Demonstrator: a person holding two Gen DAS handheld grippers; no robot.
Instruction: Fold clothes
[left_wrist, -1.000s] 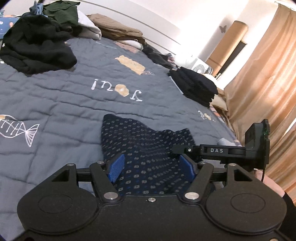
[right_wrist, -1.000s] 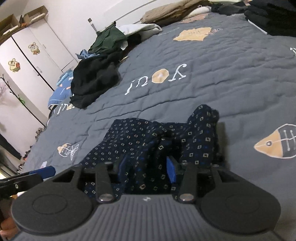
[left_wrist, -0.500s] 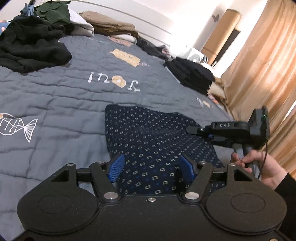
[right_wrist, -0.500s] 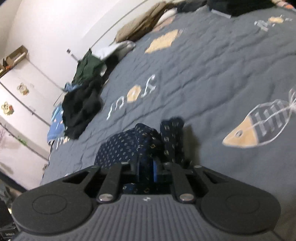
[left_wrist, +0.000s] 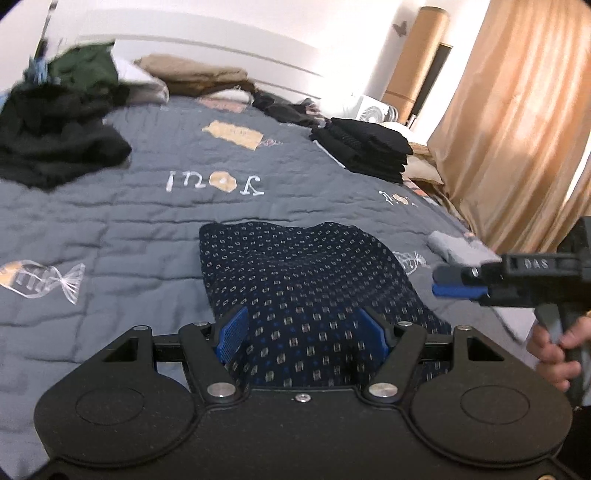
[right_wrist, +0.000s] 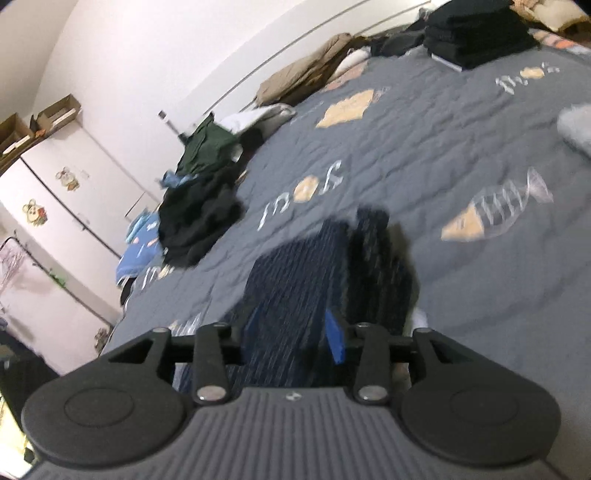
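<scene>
Laying the dotted navy garment flat on the bed before folding.
Left tool wide, garment spread just ahead between its pads; right tool, blurred, looks part-open over cloth; grip uncertain. Next: pinch an edge and fold across.

My view: grey quilted bed, navy patterned garment, black pile, folded black stack lying on it.

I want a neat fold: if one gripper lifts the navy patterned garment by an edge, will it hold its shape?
Probably not. The navy patterned garment lies rumpled with soft humps on the quilt, so it looks thin and floppy and would likely drape. It seems light. Pushed, it would probably bunch on the quilt's ridges rather than slide.
</scene>
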